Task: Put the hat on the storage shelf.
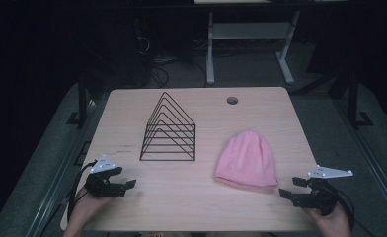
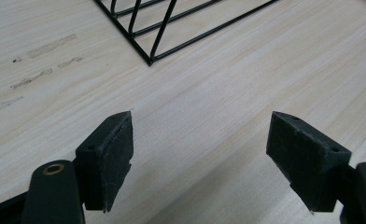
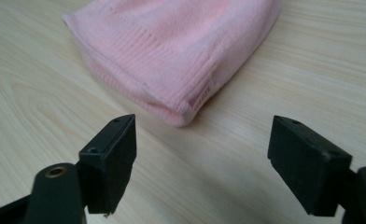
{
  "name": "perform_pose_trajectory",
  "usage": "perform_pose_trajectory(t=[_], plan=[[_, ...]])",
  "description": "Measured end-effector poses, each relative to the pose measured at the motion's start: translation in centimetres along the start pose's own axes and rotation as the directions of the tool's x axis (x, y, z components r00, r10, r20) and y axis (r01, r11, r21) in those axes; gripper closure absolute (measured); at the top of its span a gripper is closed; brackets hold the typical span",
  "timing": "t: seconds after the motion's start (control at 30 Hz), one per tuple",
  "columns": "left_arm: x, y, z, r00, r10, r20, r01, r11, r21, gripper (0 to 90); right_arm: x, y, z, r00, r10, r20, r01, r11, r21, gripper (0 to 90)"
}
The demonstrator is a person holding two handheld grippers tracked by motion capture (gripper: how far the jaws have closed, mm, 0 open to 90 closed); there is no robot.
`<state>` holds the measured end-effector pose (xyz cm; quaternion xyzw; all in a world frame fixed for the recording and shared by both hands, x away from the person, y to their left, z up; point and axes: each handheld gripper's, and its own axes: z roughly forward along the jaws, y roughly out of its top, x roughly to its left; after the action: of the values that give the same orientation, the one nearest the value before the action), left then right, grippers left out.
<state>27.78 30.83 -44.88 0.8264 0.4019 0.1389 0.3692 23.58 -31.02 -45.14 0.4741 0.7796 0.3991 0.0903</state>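
Jaws spread wide and empty on both sides, you hold your two grippers low over the near edge of the table (image 1: 132, 207), each one set at its own corner as if waiting for the start. Your right gripper (image 1: 289, 193) points inward at the pink hat (image 1: 247, 160), which lies flat on the wood just ahead of its jaws and slightly to their left. In the right gripper view the hat's ribbed brim (image 3: 139, 70) and its small side label (image 3: 204, 95) sit right in front of the gap between the jaws, close but not touching either pad. That line-up looks chosen: the brim corner is the thickest, easiest fold of cloth to pinch, and the wide opening leaves room to slide over it.

Your left gripper (image 1: 123, 178) also stands fully open with nothing between its pads. Ahead of its jaws, well apart across bare wood, stands the black wire rack (image 1: 169, 129), upright with its slots facing along the table; the left gripper view catches its near bottom corner (image 2: 149, 60). The rack sits beside the hat rather than behind it, probably so the hat can be carried across and set on or into it. Neither thing is touched yet.
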Motion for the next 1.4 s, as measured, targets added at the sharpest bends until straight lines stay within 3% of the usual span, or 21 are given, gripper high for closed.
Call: perform_pose_trajectory(t=[0.23, 0.43, 0.63, 0.93, 1.13, 1.4], plan=[[0.2, -0.1, 0.1, 1.0000, -0.009, 0.005, 0.009, 1.0000, 0.004, 22.9, 0.2, 0.6, 0.2, 1.0000, -0.006, -0.005, 0.006, 1.000, -0.002, 21.2], [0.4, -0.2, 0.2, 1.0000, -0.009, 0.003, 0.008, 0.9999, 0.007, 22.8, -0.2, 1.7, 0.6, 0.9993, 0.001, -0.036, -0.001, 1.000, -0.002, 20.3], [0.4, 0.1, 0.3, 1.0000, -0.007, 0.002, 0.007, 1.0000, 0.004, 22.9, -0.5, 3.7, 1.8, 0.9975, -0.028, -0.066, 0.030, 0.999, 0.031, 19.2], [0.4, 0.0, 0.5, 0.9999, -0.010, -0.001, 0.010, 0.9999, 0.010, 22.8, -1.0, 6.5, 2.9, 0.9911, -0.035, -0.128, 0.041, 0.998, 0.046, 20.0], [0.2, -0.1, 0.3, 0.9995, -0.031, -0.001, 0.031, 0.9995, -0.003, 22.8, -1.7, 8.6, 3.5, 0.9895, -0.047, -0.137, 0.055, 0.997, 0.062, 20.0], [0.1, -0.2, 0.0, 0.9997, -0.024, -0.003, 0.024, 0.9997, 0.000, 22.8, -2.7, 11.1, 4.3, 0.9897, -0.035, -0.139, 0.047, 0.995, 0.085, 20.4]])
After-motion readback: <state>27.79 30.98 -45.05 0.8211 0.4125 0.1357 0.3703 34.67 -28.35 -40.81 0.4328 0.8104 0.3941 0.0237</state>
